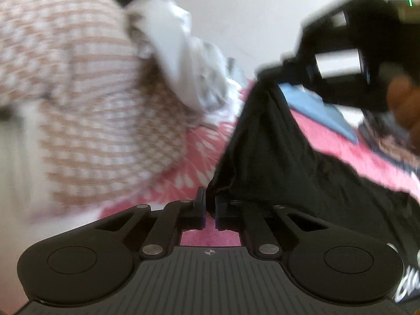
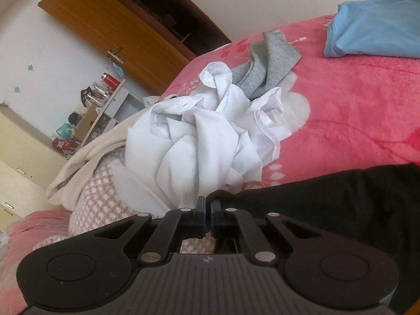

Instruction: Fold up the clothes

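Left gripper is pinching an edge of the black garment — cloth rising toward 1 o'clock, where the right gripper is clamping another edge. Garment is hanging over the pink blanket; white shirt is lying crumpled at 12 o'clock.

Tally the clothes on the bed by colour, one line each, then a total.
Black: 1, garment pinched in both tongs
White: 1, shirt, crumpled
Grey: 1, garment
Blue: 1, folded garment
Pink-and-white checked: 1, garment
Cream: 1, cloth
Total: 6
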